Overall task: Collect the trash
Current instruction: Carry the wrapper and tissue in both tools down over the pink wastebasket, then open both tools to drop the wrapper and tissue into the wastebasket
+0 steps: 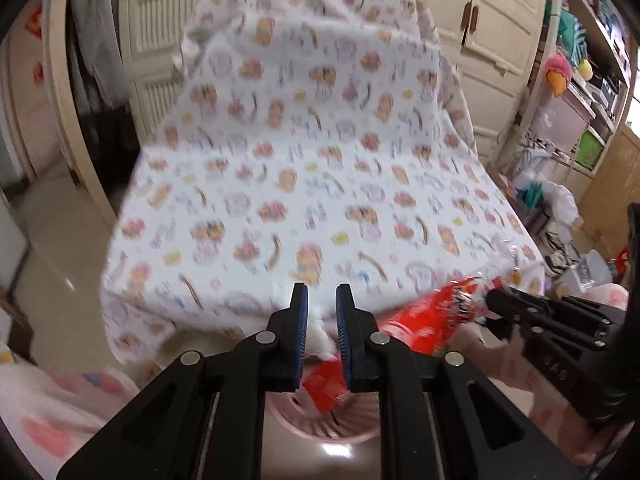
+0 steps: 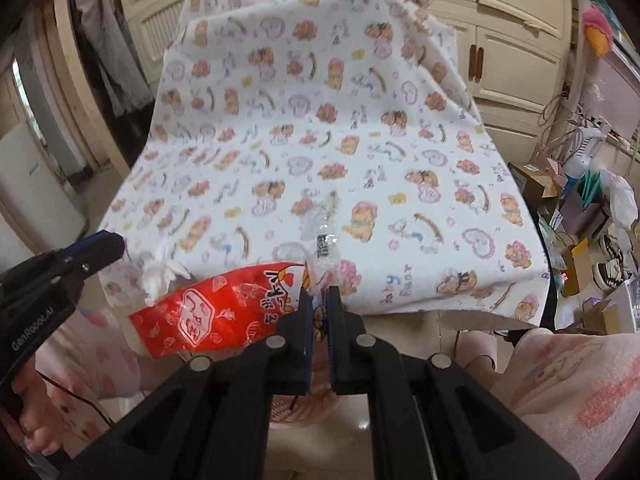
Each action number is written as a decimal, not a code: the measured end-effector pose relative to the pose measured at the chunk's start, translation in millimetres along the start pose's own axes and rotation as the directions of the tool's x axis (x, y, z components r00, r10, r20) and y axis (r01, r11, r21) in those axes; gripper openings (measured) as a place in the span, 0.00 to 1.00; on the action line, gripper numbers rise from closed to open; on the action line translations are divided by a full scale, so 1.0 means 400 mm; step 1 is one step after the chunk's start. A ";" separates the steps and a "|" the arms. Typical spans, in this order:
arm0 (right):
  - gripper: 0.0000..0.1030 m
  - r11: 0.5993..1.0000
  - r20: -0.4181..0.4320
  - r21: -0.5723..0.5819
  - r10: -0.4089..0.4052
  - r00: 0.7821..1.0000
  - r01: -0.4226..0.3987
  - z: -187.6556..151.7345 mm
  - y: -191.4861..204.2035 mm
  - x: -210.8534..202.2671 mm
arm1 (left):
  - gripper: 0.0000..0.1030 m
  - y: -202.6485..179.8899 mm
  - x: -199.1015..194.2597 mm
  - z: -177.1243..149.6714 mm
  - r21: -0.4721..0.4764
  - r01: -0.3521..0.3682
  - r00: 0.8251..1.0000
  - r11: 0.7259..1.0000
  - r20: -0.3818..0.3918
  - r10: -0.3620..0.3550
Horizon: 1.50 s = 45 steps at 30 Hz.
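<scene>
A red snack wrapper (image 2: 224, 312) with a clear plastic end hangs in front of the table's near edge. My right gripper (image 2: 320, 300) is shut on the wrapper's right end. It also shows in the left wrist view (image 1: 432, 316), held by the right gripper (image 1: 490, 300). My left gripper (image 1: 322, 300) is shut on a crumpled white tissue (image 1: 320, 336); the tissue also shows in the right wrist view (image 2: 158, 274) at the left gripper's tip (image 2: 114, 244). A pink basket (image 1: 320, 420) stands on the floor below both grippers, partly hidden.
A table covered with a cartoon-print cloth (image 2: 320, 140) fills the middle. Cream cupboards (image 2: 512, 40) stand behind it. Boxes, bags and shoes (image 2: 592, 248) clutter the floor at right. Pink-clad knees (image 2: 580, 380) flank the basket.
</scene>
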State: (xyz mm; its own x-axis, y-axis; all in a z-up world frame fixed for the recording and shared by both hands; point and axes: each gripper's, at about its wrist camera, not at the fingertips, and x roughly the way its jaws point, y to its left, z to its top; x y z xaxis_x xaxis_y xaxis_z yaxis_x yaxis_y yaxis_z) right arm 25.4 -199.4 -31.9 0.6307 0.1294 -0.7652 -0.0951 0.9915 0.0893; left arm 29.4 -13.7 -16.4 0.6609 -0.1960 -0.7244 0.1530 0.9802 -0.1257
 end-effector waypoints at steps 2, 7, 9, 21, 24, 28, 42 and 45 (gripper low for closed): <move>0.06 1.000 -0.033 -0.027 -0.017 0.999 0.016 -0.008 0.012 0.021 | 0.10 0.006 0.020 -0.008 -0.012 0.009 0.999 1.000 -0.044 -0.010; 0.06 0.995 -0.117 -0.084 -0.069 0.991 0.060 -0.037 0.041 0.085 | 0.10 0.013 0.083 -0.031 -0.012 -0.013 0.984 1.000 -0.176 0.010; 0.06 0.992 -0.143 -0.106 -0.089 0.986 0.075 -0.048 0.050 0.106 | 0.10 0.021 0.114 -0.046 -0.039 0.001 0.971 0.999 -0.240 -0.010; 0.06 0.980 -0.323 -0.149 -0.173 0.930 0.131 -0.116 0.055 0.246 | 0.10 0.021 0.197 -0.096 -0.042 -0.033 0.917 0.999 -0.400 0.013; 0.06 0.978 -0.369 -0.158 -0.190 0.910 0.140 -0.140 0.056 0.286 | 0.10 0.021 0.206 -0.101 -0.043 -0.037 0.909 0.998 -0.417 0.015; 0.05 0.976 -0.418 -0.164 -0.198 0.887 0.141 -0.164 0.057 0.330 | 0.10 0.024 0.204 -0.100 -0.038 -0.051 0.910 0.998 -0.413 0.031; 0.54 0.991 -0.434 -0.102 -0.126 0.892 0.090 -0.159 0.071 0.336 | 0.29 0.038 0.175 -0.081 -0.041 -0.057 0.928 0.998 -0.371 0.037; 0.72 0.994 -0.403 -0.066 -0.105 0.909 0.086 -0.142 0.064 0.320 | 0.39 0.043 0.157 -0.069 -0.043 -0.057 0.942 0.997 -0.334 0.039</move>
State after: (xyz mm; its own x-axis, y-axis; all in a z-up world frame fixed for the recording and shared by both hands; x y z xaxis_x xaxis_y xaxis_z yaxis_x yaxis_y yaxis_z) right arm 59.8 -158.3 -163.8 0.2725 0.0065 -0.9621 -0.0908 0.9957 -0.0190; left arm 53.3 -8.4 -82.8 0.3825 -0.1370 -0.9137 0.0833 0.9900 -0.1136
